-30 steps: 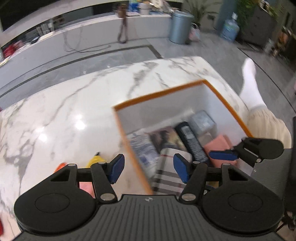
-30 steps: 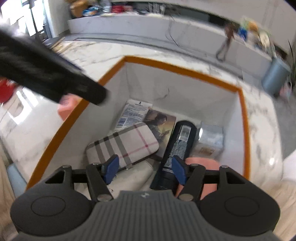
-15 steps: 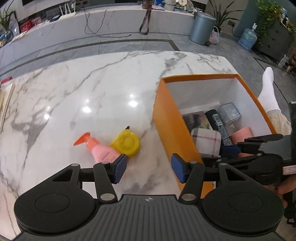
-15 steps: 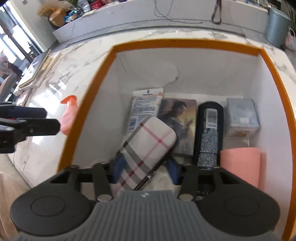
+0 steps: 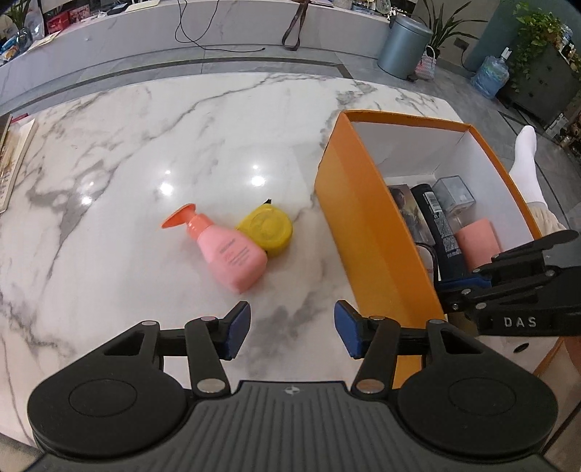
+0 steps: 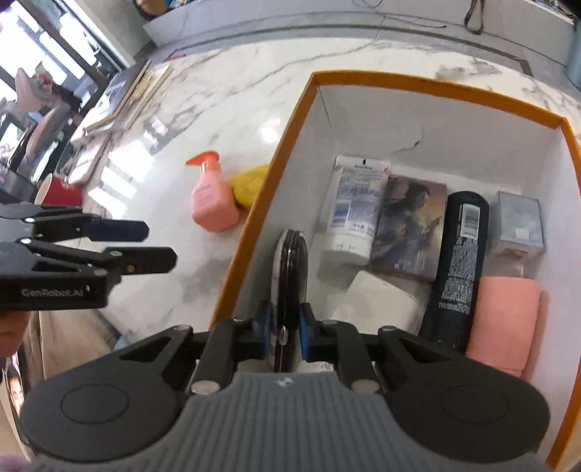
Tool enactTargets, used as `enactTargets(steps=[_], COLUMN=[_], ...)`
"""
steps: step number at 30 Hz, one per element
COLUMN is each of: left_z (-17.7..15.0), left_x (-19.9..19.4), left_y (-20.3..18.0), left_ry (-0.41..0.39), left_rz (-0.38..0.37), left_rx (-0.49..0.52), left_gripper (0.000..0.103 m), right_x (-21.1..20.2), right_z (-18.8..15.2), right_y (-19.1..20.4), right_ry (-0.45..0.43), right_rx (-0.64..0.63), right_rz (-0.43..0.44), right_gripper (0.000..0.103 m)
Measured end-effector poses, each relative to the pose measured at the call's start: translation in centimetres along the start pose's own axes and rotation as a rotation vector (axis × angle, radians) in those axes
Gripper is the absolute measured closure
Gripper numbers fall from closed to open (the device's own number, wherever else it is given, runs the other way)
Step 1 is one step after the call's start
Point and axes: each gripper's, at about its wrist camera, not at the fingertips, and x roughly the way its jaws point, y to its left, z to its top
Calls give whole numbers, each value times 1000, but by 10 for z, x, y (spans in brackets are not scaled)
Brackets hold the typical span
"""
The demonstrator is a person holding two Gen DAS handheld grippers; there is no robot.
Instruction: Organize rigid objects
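Observation:
An orange box [image 5: 366, 232] [image 6: 250, 225] stands on the marble table. Inside lie a white tube [image 6: 357, 203], a picture card [image 6: 408, 228], a black bottle [image 6: 459, 261], a clear box [image 6: 521, 221] and a pink roll [image 6: 503, 319]. My right gripper [image 6: 285, 336] is shut on the plaid case [image 6: 288, 276], held on edge inside the box at its left wall. My left gripper [image 5: 292, 326] is open and empty above the table, just left of the box. A pink pump bottle [image 5: 227, 250] and a yellow round tape measure [image 5: 267, 230] lie ahead of it, touching each other.
A red cup [image 6: 60, 192] and flat framed items [image 6: 123, 98] sit at the table's far left. Beyond the table are a grey bin [image 5: 405, 47], a water jug [image 5: 490, 74] and a long white counter [image 5: 181, 32]. A person's socked foot [image 5: 526, 163] is right of the box.
My right gripper closed on the plaid case and turned it up on edge. My left gripper drew back from above the box to the table on its left.

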Motion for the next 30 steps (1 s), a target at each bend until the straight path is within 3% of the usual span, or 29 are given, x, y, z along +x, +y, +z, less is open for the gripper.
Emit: enactTargets(steps=[9,14,17,22,30], left_z=[-12,-16,-17,-19,-20], left_x=[-5,-11,-18,-33,-57], left_y=[-2,-2,-1,3,19], left_ry=[14,21,8,-30,-103], left_rz=[-18,-18,-18,-24,1], left_rx=[-23,-22,-18,-4,28], left_gripper=[39,39,39,39,39], right_x=[24,22,18,2,-48], right_z=[-12,-20,-23,-31,-23], right_y=[-17,-12,-5,11,47], right_ry=[-12,-4,-3,-52,-227], right_rx=[194,181,144,53,-104], right_rz=[-27,-75,-148,-230,-249], right_gripper=[88,86,80,79,69])
